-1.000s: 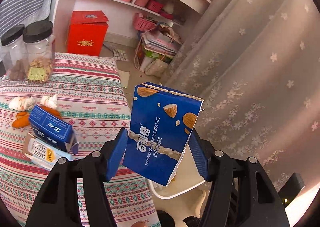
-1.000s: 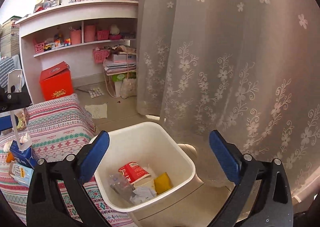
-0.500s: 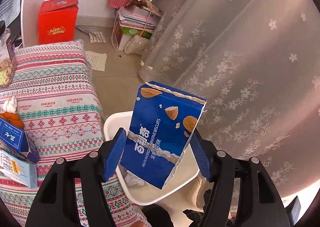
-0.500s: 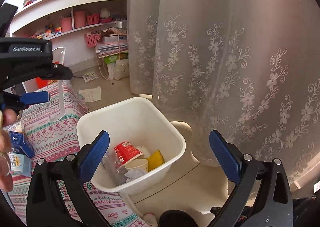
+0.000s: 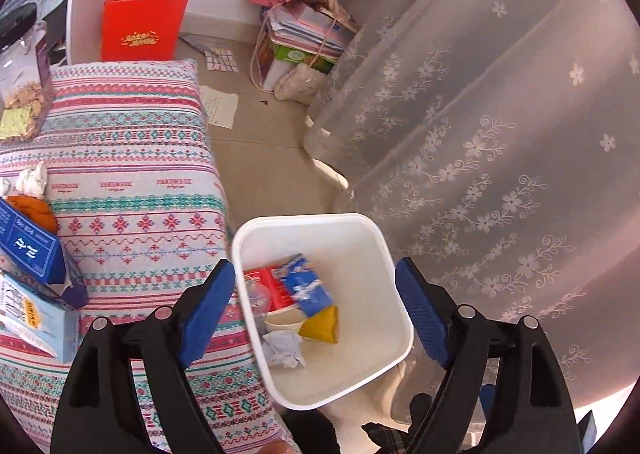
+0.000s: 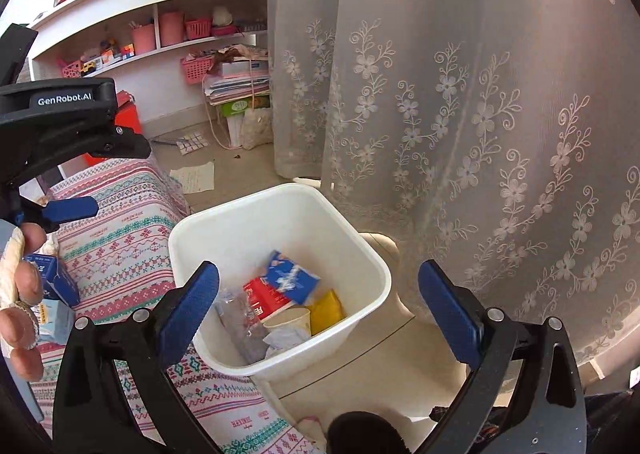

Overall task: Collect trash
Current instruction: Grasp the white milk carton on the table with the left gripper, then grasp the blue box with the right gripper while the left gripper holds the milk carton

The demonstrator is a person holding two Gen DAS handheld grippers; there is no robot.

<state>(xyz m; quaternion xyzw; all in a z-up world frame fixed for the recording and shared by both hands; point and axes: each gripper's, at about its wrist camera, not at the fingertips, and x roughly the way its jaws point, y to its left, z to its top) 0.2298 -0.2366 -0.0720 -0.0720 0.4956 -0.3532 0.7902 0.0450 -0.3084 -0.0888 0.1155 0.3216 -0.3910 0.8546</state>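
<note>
Delta vs a second ago: blue biscuit box (image 5: 306, 286) is out of the left gripper (image 5: 316, 312). It was clamped between the blue pads; now it's inside the white bin (image 5: 360, 222), lying on the red carton (image 5: 268, 288) next to the yellow wrapper (image 5: 322, 330). Left jaws are opening, nothing between them. Left view has swung from the patterned bench (image 5: 132, 182) and shelves to straight over the bin. In the right wrist view the left gripper (image 6: 70, 210) and the hand (image 6: 20, 286) holding it have come in at the left edge; the bin now sits more central between the right gripper's (image 6: 318, 304) pads.
</note>
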